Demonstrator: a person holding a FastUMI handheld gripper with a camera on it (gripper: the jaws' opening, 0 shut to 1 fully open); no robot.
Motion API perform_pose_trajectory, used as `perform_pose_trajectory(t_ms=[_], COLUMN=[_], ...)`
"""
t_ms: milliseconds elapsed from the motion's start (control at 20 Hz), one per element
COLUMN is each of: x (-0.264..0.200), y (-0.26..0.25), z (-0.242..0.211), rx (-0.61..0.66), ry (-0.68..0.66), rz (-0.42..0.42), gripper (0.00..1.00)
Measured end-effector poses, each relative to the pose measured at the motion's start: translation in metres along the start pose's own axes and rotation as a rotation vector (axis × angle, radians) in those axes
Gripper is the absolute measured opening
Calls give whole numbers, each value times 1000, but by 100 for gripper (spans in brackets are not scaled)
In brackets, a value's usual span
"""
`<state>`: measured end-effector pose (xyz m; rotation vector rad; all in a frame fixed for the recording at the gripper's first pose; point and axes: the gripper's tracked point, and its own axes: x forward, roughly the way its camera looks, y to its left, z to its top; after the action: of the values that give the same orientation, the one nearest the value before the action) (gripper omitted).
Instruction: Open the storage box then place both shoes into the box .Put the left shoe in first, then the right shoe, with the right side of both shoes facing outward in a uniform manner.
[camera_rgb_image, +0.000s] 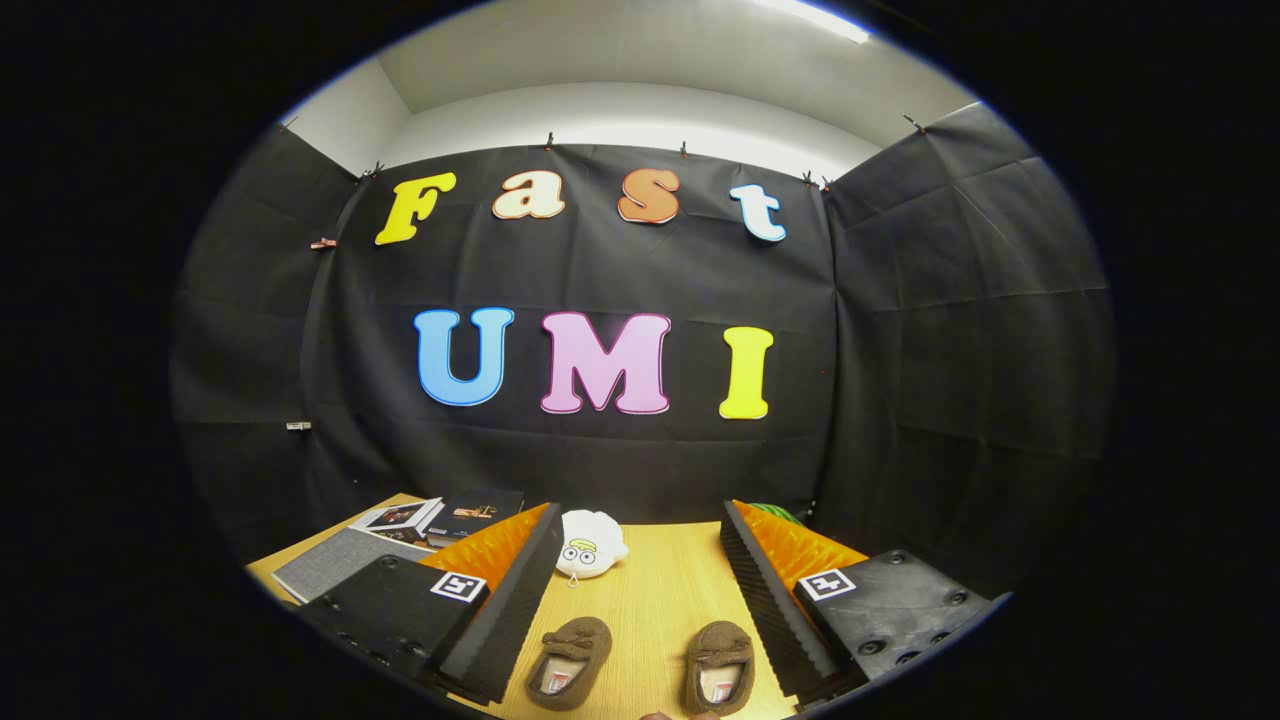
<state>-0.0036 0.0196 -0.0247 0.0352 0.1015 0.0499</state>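
2 shoes (645, 665) between hand-held gripper (640, 600) fingers

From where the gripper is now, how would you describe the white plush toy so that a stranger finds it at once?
On the wooden table, look beyond the open gripper toward the black wall. The white plush toy lies there, past the two brown shoes, beside the books. It alone is white, with cartoon eyes.

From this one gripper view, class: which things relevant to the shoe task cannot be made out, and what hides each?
- Storage box: cannot be identified; the grey item beside the left finger is partly covered by it.
- Shoes: heels cut off at the view's lower edge; which is left or right is unclear.
- Green thing: mostly hidden behind the right finger.
- Gripper: fingers wide apart, holding nothing.
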Motion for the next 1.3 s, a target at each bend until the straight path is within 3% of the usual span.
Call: perform_pose_trajectory(t_ms=[350, 700, 1100, 1300], x=[7, 21, 25, 18], y=[-7, 15, 96, 152], z=[-20, -55, -145, -169], rx=[60, 148, 494, 600], ry=[71, 225, 633, 761], rz=[-23, 75, 340, 546], gripper=[97, 98, 98, 98])
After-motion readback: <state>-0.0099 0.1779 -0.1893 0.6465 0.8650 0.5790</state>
